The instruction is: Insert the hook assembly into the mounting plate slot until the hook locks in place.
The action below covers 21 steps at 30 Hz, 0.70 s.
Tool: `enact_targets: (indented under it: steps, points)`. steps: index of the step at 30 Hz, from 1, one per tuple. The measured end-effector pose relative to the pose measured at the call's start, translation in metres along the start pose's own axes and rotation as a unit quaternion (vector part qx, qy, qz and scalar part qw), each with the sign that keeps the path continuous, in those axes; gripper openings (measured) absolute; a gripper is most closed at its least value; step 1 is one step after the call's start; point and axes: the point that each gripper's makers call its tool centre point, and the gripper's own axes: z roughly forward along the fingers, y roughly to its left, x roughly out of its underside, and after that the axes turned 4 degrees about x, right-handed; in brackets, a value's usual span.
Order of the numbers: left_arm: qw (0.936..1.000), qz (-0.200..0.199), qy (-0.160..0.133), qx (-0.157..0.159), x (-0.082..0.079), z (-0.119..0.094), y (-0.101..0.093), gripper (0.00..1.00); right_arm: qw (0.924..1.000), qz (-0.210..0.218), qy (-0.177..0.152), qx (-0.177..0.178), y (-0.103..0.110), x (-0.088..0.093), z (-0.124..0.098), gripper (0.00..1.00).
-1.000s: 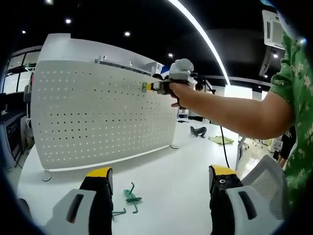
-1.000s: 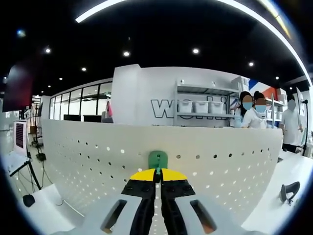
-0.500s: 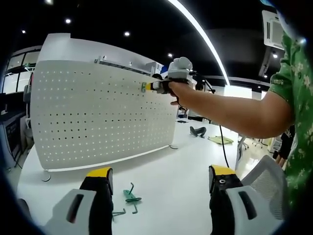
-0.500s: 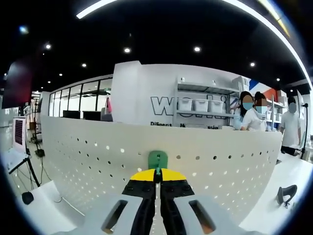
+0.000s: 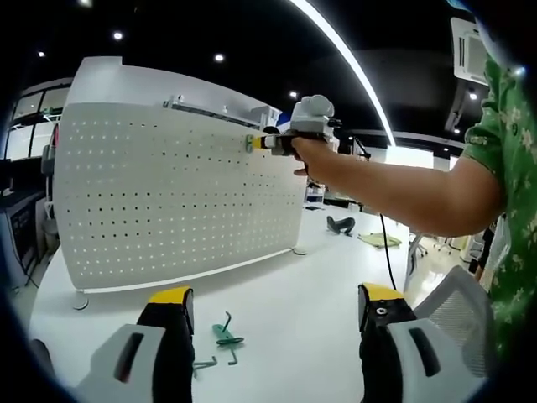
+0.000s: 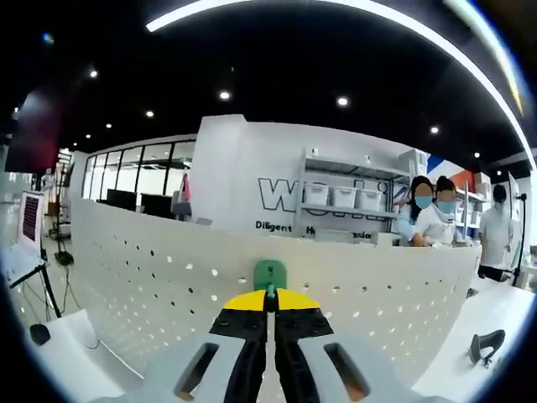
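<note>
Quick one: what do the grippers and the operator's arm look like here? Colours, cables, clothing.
Both grippers have light grey bodies with dark slots, black jaws and yellow tips: left gripper, right gripper. In the left gripper view, a thin black cable hangs below the bare arm. The person wears a green short sleeve with a pale floral print.

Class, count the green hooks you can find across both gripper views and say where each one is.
3: one green hook clamped in the right gripper at the pegboard; two on the table between the left gripper's jaws. Others may be hidden.
</note>
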Motion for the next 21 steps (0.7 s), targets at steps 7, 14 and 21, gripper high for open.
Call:
enact_targets:
  steps: [7,14,21]
  points:
    - [1.0000,0.002,-0.002,0.003,-0.001,0.000,-0.002,0.82,0.9999,0.003,0.011,-0.003,-0.001,0.009,-0.003,0.00]
    - [1.0000,0.001,0.000,0.002,0.000,-0.001,-0.002,0.82,0.9999,0.012,0.012,-0.004,0.001,0.010,-0.001,0.00]
    - [1.0000,0.001,-0.001,0.001,-0.001,-0.001,0.000,0.82,0.9997,0.016,0.015,-0.005,0.003,0.013,-0.002,0.00]
